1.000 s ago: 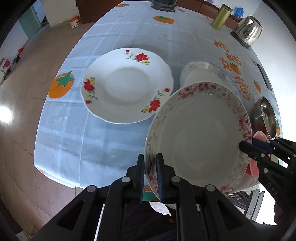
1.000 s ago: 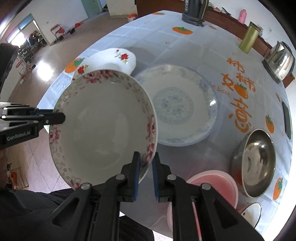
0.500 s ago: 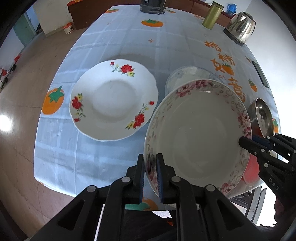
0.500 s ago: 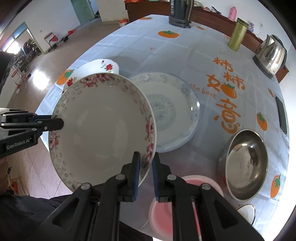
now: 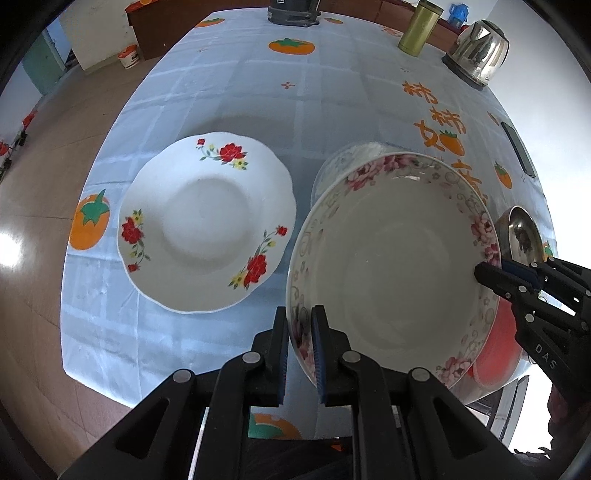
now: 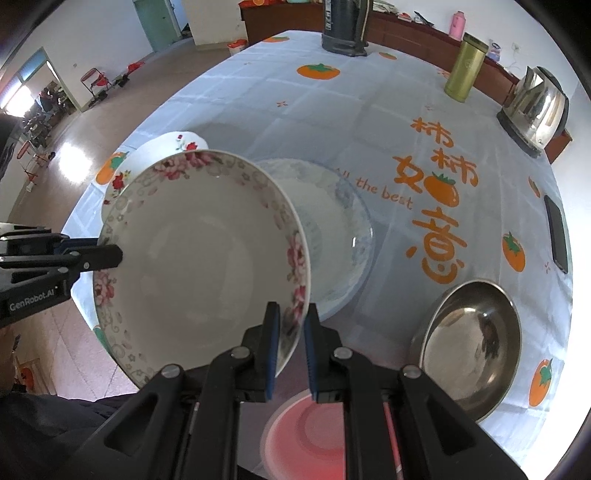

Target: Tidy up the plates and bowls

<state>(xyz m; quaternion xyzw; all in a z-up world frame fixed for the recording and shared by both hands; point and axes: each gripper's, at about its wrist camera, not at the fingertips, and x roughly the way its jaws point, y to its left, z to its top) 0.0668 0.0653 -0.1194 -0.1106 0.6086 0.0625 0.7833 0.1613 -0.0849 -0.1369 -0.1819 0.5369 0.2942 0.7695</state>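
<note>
Two grippers share one load: the left gripper [image 5: 300, 334] and the right gripper [image 6: 291, 332] each have their jaws pinching opposite rims of the pink-rose plate [image 5: 391, 266], which hangs tilted in the air above the near edge of the bench [image 5: 229, 88], touching nothing else

Judging by how things lie, the sorting is barely begun – nothing is stacked yet. The red-flower plate [image 5: 207, 225] lies alone on the blue cloth, the blue-patterned plate [image 6: 332, 229] sits just beside it and partly under the carried plate, and the steel bowl [image 6: 472, 347] and a pink bowl [image 6: 306, 435] wait apart at the near right. Each dish seems to need a pile of its own kind (plates on plates, bowls with bowls, probably)

Room is generous toward the middle of the bench – bare cloth runs up to the green-gold canister [image 6: 463, 68], the kettle [image 6: 535, 107] and a dark appliance [image 6: 345, 27] at the far end. A dark phone-like slab [image 6: 557, 236] lies near the right edge. The near edge is the tight side: the carried plate overhangs it, so any slip there would likely drop it to the floor, not the cloth
</note>
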